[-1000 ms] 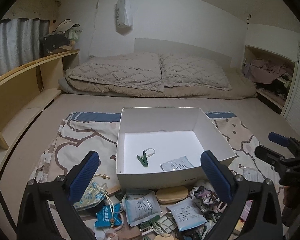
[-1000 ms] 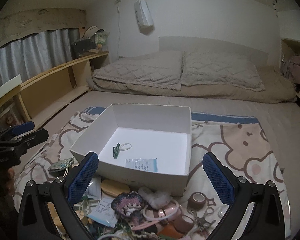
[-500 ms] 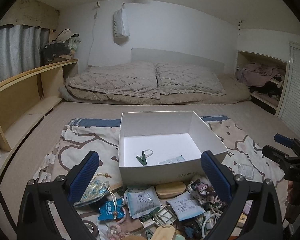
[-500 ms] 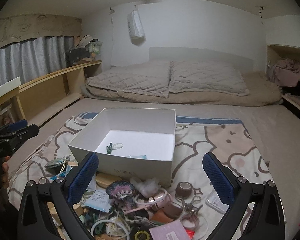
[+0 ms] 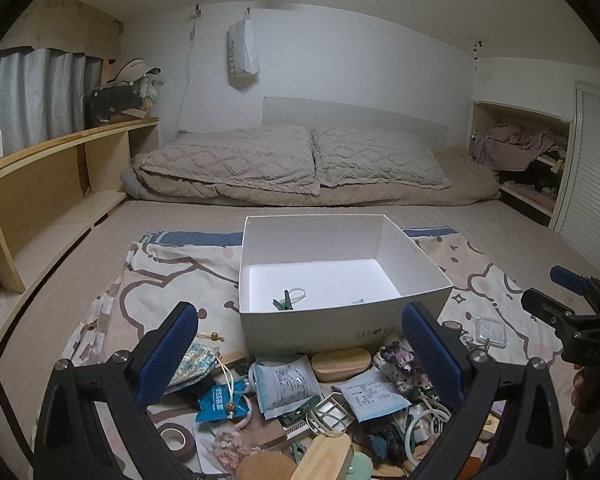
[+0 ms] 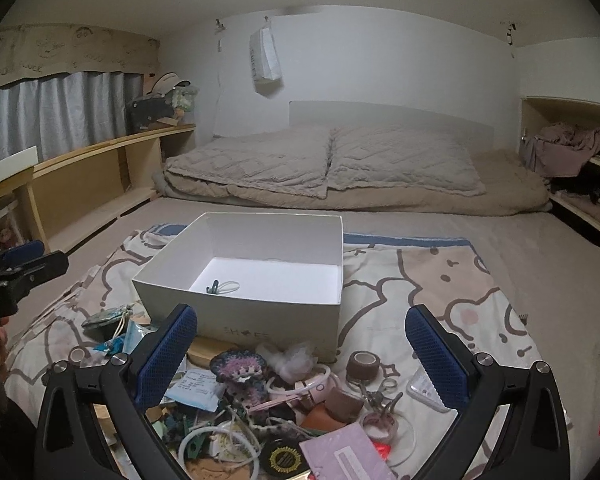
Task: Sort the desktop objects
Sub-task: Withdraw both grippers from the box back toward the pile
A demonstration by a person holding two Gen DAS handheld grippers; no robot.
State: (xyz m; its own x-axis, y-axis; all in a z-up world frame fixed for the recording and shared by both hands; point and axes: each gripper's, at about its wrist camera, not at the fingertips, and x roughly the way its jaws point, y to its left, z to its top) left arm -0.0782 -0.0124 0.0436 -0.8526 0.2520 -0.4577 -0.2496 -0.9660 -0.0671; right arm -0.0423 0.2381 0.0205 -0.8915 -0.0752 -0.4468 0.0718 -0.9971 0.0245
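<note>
A white open box (image 5: 342, 332) (image 6: 236, 324) stands on a cartoon-print cloth on the bed. Inside lies a green clip (image 5: 283, 302) (image 6: 213, 289) with a white loop; a packet corner shows at the box's front wall. A pile of small objects lies in front of the box: white sachets (image 5: 286, 384), a wooden oval (image 5: 341, 364), a blue packet (image 5: 220, 398), tape rolls (image 6: 363, 365), a crochet piece (image 6: 240, 368), keys (image 6: 374, 394). My left gripper (image 5: 298, 350) is open and empty above the pile. My right gripper (image 6: 300, 354) is open and empty above the pile's right side.
A wooden shelf (image 5: 60, 184) runs along the left. Pillows and a duvet (image 5: 300, 168) lie at the back. A cupboard with clothes (image 5: 520, 160) is at the right. The right gripper shows at the left view's right edge (image 5: 568, 312).
Both grippers have pulled back and lower from the box, so more of the pile shows below. Both stay open and empty. The box contents have not moved.
</note>
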